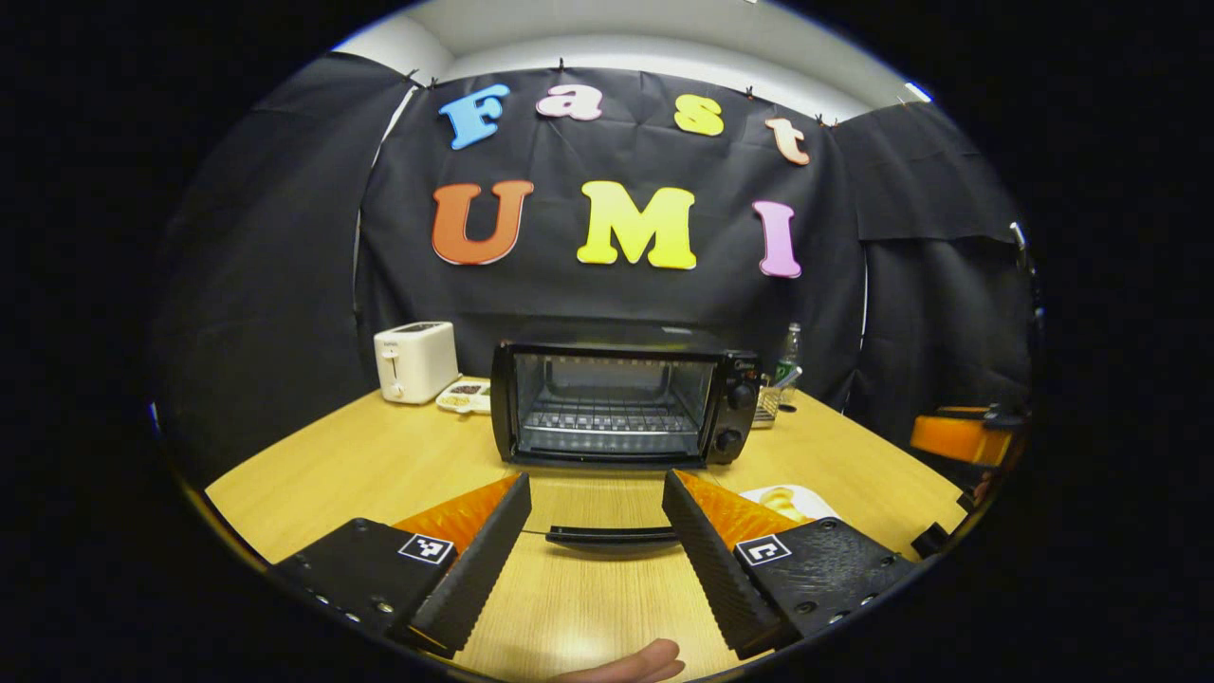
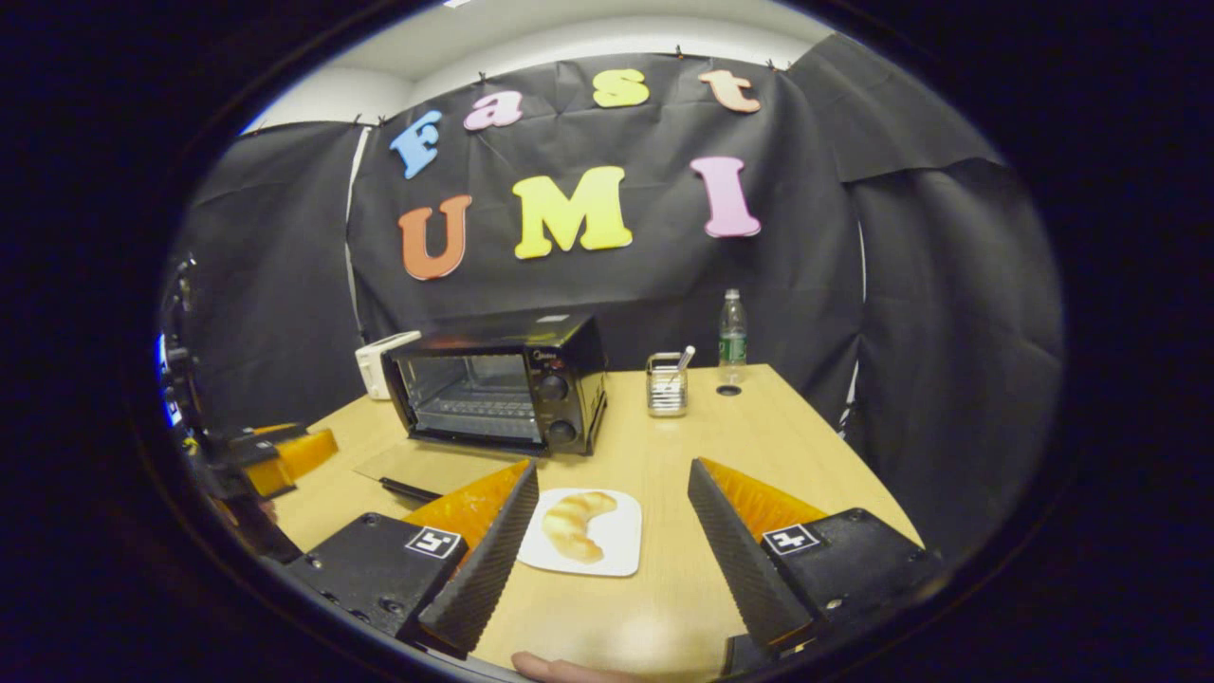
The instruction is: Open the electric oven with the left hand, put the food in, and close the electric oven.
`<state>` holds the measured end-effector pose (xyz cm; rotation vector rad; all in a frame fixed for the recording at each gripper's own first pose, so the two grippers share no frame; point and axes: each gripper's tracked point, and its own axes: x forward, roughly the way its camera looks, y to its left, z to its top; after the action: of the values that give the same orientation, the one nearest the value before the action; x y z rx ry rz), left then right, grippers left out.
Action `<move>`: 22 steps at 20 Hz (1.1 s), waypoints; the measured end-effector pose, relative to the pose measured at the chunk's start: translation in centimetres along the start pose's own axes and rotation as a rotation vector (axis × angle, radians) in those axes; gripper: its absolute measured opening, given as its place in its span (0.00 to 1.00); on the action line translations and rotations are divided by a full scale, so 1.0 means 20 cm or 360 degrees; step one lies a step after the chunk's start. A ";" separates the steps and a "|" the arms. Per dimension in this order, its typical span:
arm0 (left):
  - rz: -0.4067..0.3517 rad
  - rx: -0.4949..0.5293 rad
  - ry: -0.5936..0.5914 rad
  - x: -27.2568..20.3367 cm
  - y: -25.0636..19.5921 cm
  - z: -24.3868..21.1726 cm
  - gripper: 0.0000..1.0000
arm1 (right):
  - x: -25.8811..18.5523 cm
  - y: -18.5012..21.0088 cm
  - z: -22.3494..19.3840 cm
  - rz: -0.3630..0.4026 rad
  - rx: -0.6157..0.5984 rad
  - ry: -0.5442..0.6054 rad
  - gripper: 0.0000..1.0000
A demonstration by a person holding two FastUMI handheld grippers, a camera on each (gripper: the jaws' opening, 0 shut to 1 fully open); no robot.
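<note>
1. Left tool (image 1: 596,531) is wide open, empty, facing the toaster oven (image 1: 621,398), whose door (image 1: 612,537) lies folded down.
2. Right tool (image 2: 612,531), wide open and empty, should straddle the croissant (image 2: 576,524) on its plate (image 2: 621,550) on the desk (image 2: 749,446) and close gently.

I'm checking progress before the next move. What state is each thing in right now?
oven: door folded down flat, open, rack bare
croissant: lying on the white plate, not yet picked up
left gripper: open, holding nothing, facing the oven
right gripper: open, fingers either side of the plate
water bottle: upright, capped
</note>
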<state>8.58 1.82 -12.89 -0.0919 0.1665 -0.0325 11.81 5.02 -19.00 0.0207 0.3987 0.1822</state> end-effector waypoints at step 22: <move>-0.0064 0.0073 -0.0245 -0.64 0.03 0.38 0.92 | 0.54 0.27 -0.61 0.0229 -0.0068 0.0611 0.64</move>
<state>-2.82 3.54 -3.44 -0.0517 0.0102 -0.0689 15.91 12.08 -34.08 -0.0285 0.7767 0.3386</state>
